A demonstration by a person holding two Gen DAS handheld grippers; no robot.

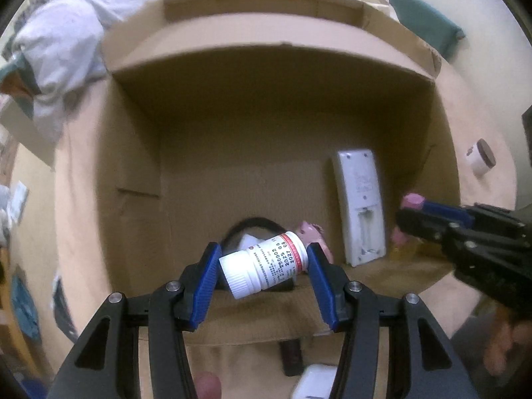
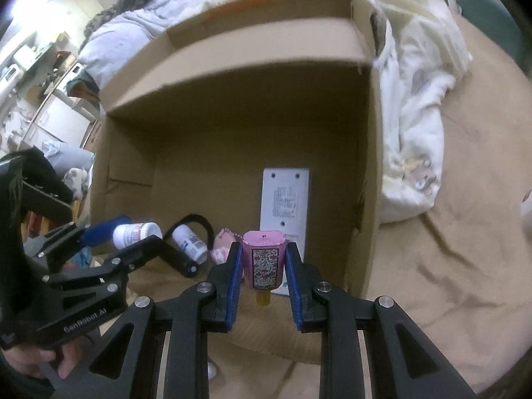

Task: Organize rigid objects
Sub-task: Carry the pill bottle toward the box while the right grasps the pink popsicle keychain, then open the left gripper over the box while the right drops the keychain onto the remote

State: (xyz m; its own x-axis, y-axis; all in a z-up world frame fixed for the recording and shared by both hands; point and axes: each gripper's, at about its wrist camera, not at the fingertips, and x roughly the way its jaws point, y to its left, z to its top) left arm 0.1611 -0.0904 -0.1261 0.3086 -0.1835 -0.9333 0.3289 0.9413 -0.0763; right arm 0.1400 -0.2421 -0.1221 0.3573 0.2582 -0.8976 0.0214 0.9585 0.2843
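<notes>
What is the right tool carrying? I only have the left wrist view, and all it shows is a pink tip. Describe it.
Observer: The right tool is shut on a pink tube whose front carries a dark floral-patterned label panel.
Operator: Now tell me what lies behind my white pill bottle. It blocks my view.
Observer: Behind the white pill bottle held in the left tool, a second white bottle with blue print lies on its side under a black loop strap, on the floor of the brown cardboard box.
</notes>
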